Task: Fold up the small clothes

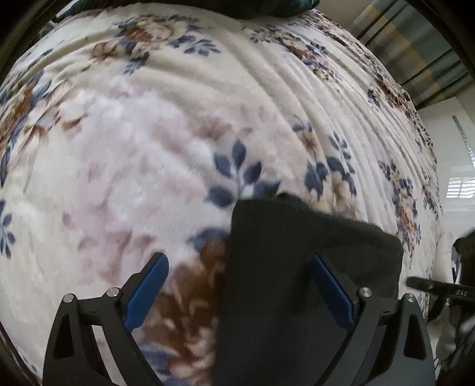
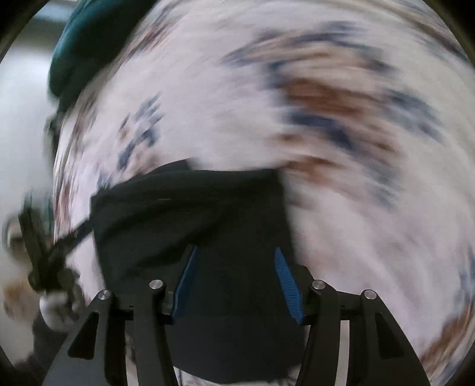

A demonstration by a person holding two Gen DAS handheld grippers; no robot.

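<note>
A small black garment (image 1: 297,267) lies on a floral blanket (image 1: 148,148). In the left wrist view my left gripper (image 1: 237,264) is open, its blue pads wide apart; the cloth's left edge lies between them and reaches under the right finger (image 1: 332,291). In the right wrist view, which is motion-blurred, the same black garment (image 2: 193,213) lies under and ahead of my right gripper (image 2: 234,258), whose blue pads stand apart over the cloth. Whether they touch it I cannot tell.
A dark teal cloth (image 2: 83,44) lies at the blanket's far edge, also in the left wrist view (image 1: 267,9). Curtains (image 1: 415,50) hang at the far right. The other gripper's black frame (image 1: 439,288) shows at the right edge.
</note>
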